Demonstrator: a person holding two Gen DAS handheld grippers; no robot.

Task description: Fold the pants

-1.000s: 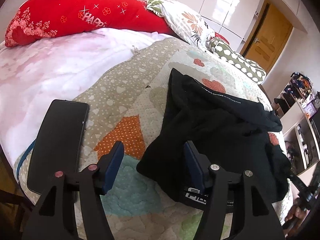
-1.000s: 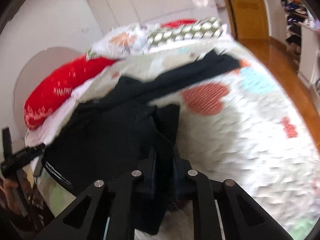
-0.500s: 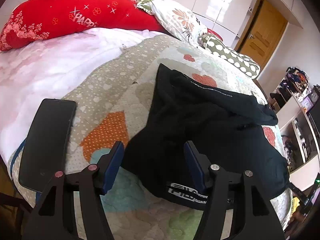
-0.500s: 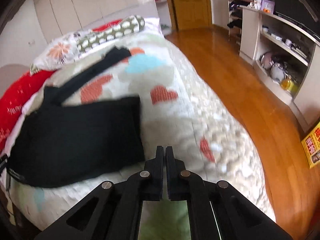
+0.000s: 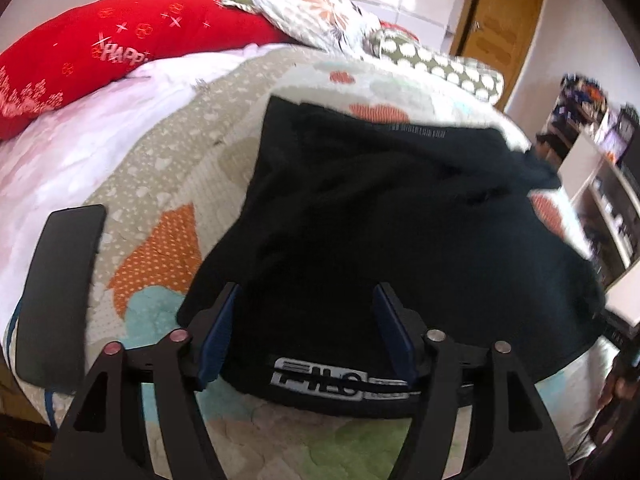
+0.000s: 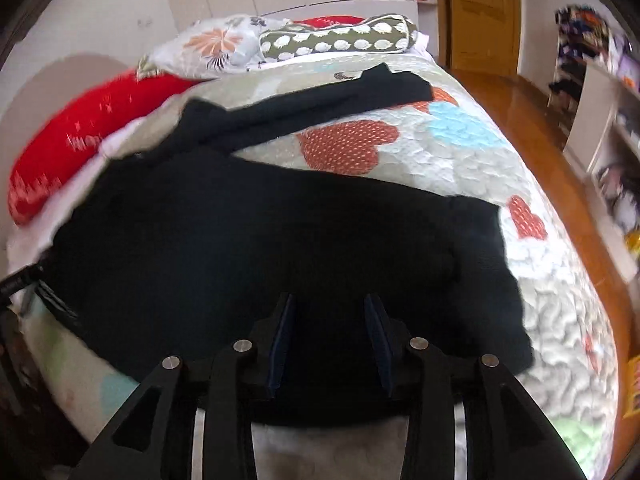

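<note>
On quilted heart-print bedspread (image 6: 460,160): black fabric pants (image 6: 260,240), partly folded, one leg trailing; left gripper (image 5: 306,330) and right gripper (image 6: 328,338) released, jaws just widened, further folds outstanding.

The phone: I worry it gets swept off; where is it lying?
In the left wrist view the black phone lies at the bed's near left edge, on the quilt, left of the black pants and apart from them.

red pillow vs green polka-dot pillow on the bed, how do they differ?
The red pillow is plain red with small white print; the green polka-dot pillow is olive with white dots. The red one lies along the left side of the bed, the dotted one across the far end. Both are long and lie clear of the black pants.
</note>
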